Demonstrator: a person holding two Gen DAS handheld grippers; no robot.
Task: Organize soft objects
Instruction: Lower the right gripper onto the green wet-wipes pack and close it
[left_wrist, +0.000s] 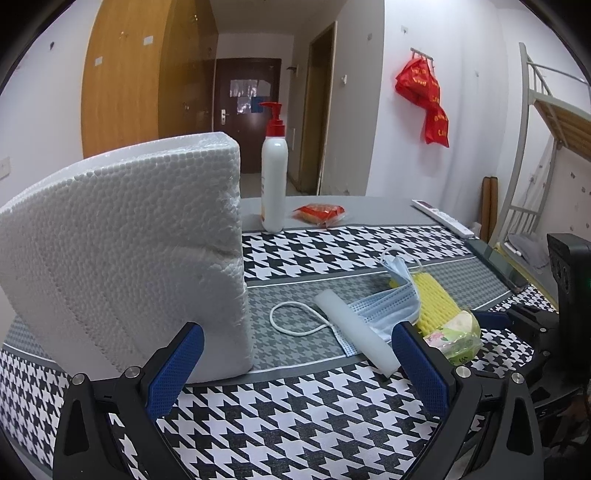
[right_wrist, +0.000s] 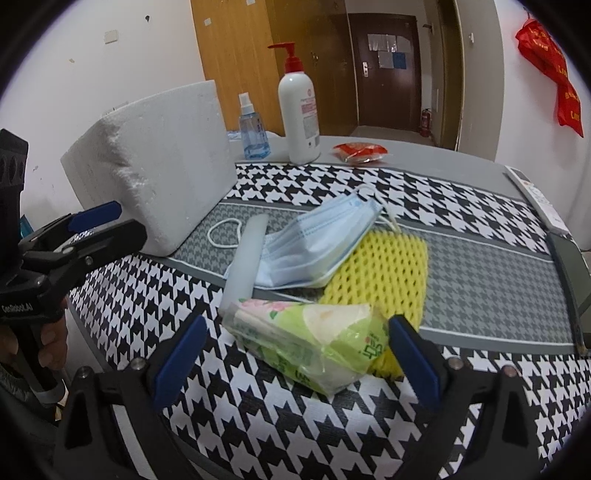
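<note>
Ahead of the right gripper's (right_wrist: 295, 354) spread jaws and partly between them lies the tissue pack (right_wrist: 310, 343), resting on the near end of the mesh sleeve (right_wrist: 380, 273); beyond it the face mask (right_wrist: 314, 240) overlaps the sleeve's far left part, with the foam strip (right_wrist: 247, 254) touching the mask's left edge. The foam block (left_wrist: 122, 254) stands just ahead of the left gripper's (left_wrist: 295, 365) left jaw. Far beyond both jaws stand the pump bottle (right_wrist: 299, 114) and, to its right, the snack packet (right_wrist: 360, 151).
</note>
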